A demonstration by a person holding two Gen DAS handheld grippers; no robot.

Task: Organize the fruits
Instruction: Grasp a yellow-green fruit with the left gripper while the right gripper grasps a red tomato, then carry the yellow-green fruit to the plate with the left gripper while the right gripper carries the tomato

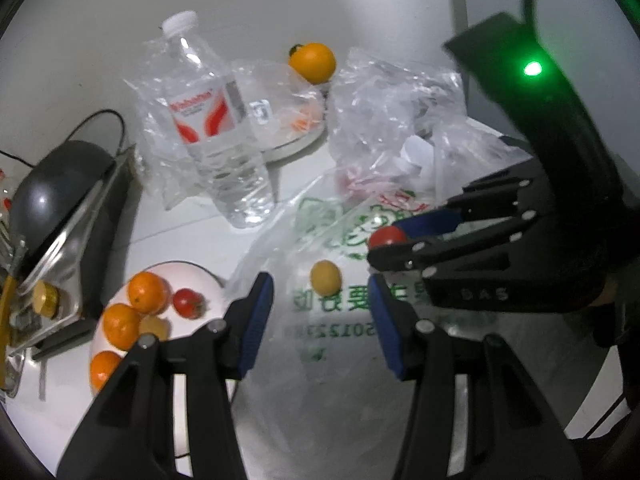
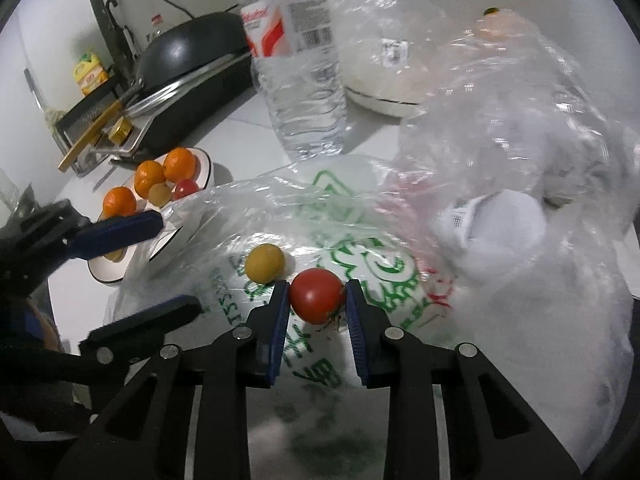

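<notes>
Right gripper [image 2: 317, 300] is clamped on the red tomato [image 2: 316, 295], blue pads touching both sides of it, just above the printed plastic bag [image 2: 360, 240]. Left gripper [image 1: 320, 312] has its jaws spread wide and empty, hovering over the same bag with the yellow fruit [image 1: 326, 278] lying between and just ahead of its fingertips.

Using the bag as reference: the plate [image 1: 200, 276] sits at its left edge and holds 3 oranges [image 1: 147, 293], 1 small red tomato [image 1: 188, 303] and 1 pale yellow fruit. Water bottle [image 1: 218, 128] stands behind the bag, and another orange [image 1: 313, 62] sits on a second dish further back. Crumpled clear bags [image 2: 520, 140] are piled at its right.

My read: the tomato goes to the plate next, yellow fruit after.

Risks I see:
- Tomato is soft; too much squeeze splits the skin, too little and it rolls out mid-carry.
- Stem end looks close to the right pad, so the grip may be off-centre.
- Bag film is slack; a fingertip could snag it and drag the yellow fruit off.
- Both grippers are near each other over the bag, so a crossing path to the plate could clip the left one.
- Plate is crowded, so a drop-in could knock fruit over the rim.
</notes>
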